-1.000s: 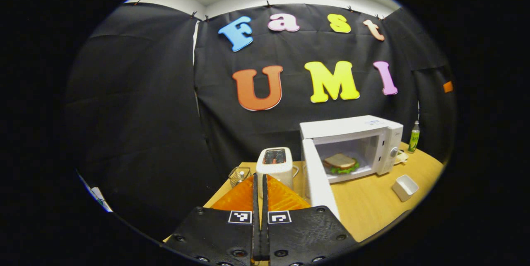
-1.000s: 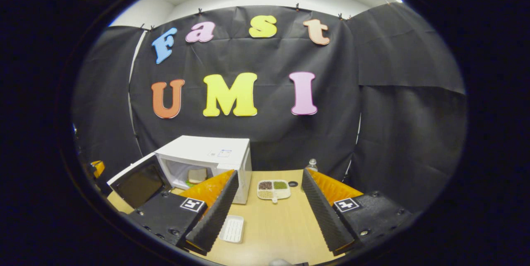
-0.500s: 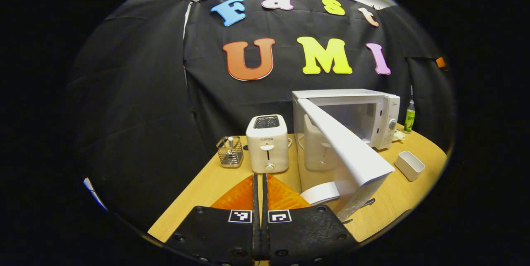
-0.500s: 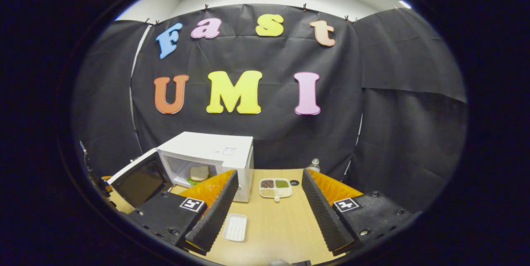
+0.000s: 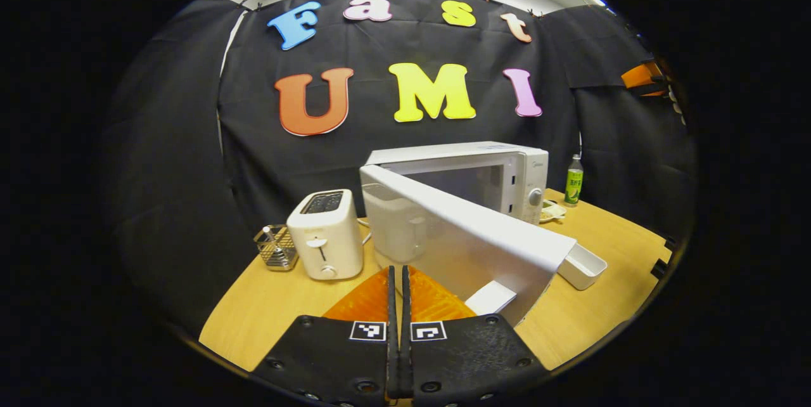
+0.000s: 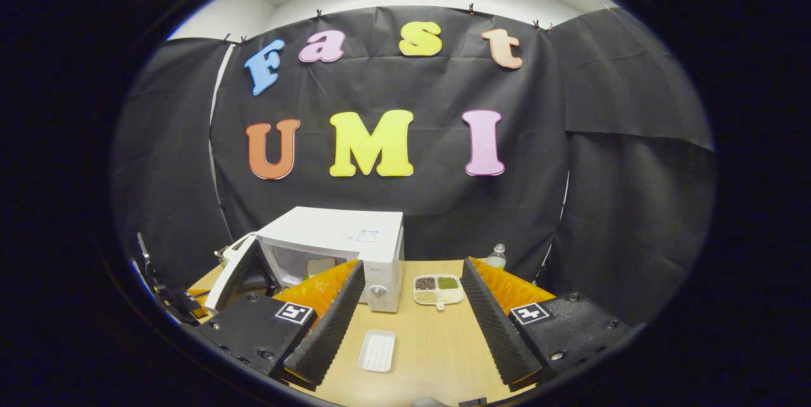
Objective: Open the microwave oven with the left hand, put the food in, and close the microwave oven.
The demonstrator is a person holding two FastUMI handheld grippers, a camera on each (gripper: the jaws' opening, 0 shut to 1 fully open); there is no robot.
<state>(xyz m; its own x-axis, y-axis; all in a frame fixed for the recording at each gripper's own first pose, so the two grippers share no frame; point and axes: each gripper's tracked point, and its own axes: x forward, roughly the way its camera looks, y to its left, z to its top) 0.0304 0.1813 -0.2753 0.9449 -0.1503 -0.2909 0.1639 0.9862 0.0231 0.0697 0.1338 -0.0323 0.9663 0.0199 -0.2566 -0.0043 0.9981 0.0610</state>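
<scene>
Left gripper (image 5: 395, 293) fingers pressed together behind the half-open microwave door (image 5: 469, 239), right gripper (image 6: 408, 312) fingers spread apart above the desk (image 6: 431, 350), white tray (image 6: 376, 351) between them.

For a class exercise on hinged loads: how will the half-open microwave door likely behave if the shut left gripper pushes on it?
The door looks like a stiff flat panel, so it should swing, not bend. Hinged at the microwave's left side, it would likely arc shut with a light push from the left gripper. Its smooth white face may let the fingers slide.
</scene>
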